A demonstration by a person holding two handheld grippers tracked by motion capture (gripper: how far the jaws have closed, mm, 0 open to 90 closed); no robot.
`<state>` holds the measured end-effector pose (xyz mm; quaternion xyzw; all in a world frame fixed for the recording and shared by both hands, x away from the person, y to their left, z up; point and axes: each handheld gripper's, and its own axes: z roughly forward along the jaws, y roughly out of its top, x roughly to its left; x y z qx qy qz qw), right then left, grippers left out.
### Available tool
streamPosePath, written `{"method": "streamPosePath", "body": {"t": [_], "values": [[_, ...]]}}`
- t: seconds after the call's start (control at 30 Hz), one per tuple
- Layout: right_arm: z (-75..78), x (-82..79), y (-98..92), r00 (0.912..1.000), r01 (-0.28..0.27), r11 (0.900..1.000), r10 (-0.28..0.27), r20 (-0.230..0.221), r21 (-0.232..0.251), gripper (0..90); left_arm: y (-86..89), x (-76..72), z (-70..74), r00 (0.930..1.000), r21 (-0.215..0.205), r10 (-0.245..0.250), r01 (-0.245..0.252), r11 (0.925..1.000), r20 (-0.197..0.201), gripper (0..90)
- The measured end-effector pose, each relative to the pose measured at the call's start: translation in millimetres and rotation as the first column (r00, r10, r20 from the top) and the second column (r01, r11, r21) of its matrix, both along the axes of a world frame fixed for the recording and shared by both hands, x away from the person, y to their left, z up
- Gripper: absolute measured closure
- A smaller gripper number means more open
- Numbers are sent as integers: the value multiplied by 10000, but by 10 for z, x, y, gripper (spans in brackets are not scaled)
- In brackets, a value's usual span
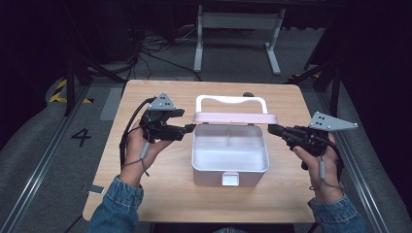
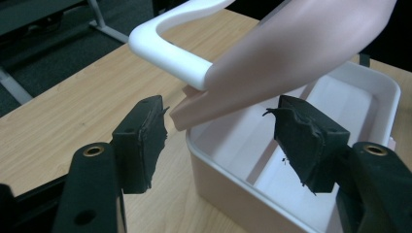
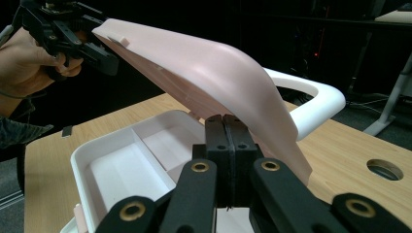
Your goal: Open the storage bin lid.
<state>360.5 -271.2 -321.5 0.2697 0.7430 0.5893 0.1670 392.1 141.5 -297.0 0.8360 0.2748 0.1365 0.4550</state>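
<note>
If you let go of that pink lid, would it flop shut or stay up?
The lid looks like stiff, smooth moulded plastic, so it likely won't bend. It stands raised over the white box, so it could probably swing shut. Its glossy surface may slip between pads.
</note>
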Motion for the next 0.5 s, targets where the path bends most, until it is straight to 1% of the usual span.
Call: {"method": "streamPosePath", "body": {"t": [0.07, 0.1, 0.13, 0.23, 0.3, 0.33, 0.37, 0.4, 0.43, 0.47, 0.5], "values": [[10, -5, 1, 10000, 14, 10000, -14, -14, -36, 900, -18, 14, -10, 10000, -108, 16, -16, 9999, 22, 358], [13, -9, 1, 10000, 45, 10000, -45, -6, -11, 900, -37, 33, -34, 9998, -206, 51, -47, 9998, 178, 358], [13, -9, 0, 10000, 50, 10000, -50, -2, -11, 900, -50, 46, -53, 9996, -211, 123, -117, 9997, 272, 358], [15, -10, -4, 10000, 83, 10000, -83, -14, 21, 900, -88, 69, -82, 9995, -247, 115, -107, 9996, 305, 351], [16, -8, -9, 9999, 97, 9999, -97, -34, 36, 900, -121, 80, -92, 9985, -192, 97, -87, 9998, 538, 345], [16, -8, -9, 9999, 97, 9999, -97, -34, 36, 900, -121, 80, -92, 9985, -192, 97, -87, 9998, 538, 342], [18, -6, -17, 9999, 130, 9999, -130, -3, 16, 900, -152, 87, -93, 9977, -203, 92, -78, 9998, 672, 339], [18, -6, -17, 9999, 130, 9999, -130, -3, 16, 900, -152, 87, -93, 9977, -203, 92, -78, 9998, 672, 337], [18, -6, -19, 9999, 131, 9999, -131, -8, 18, 900, -174, 84, -93, 9976, -285, 102, -83, 9996, 690, 337], [18, -8, -20, 9999, 143, 9999, -143, -10, 33, 900, -187, 91, -89, 9964, -309, 65, -40, 9995, 842, 337], [20, -9, -20, 9999, 141, 9999, -141, -29, 21, 900, -201, 88, -85, 9962, -358, 113, -82, 9993, 861, 335]]}}
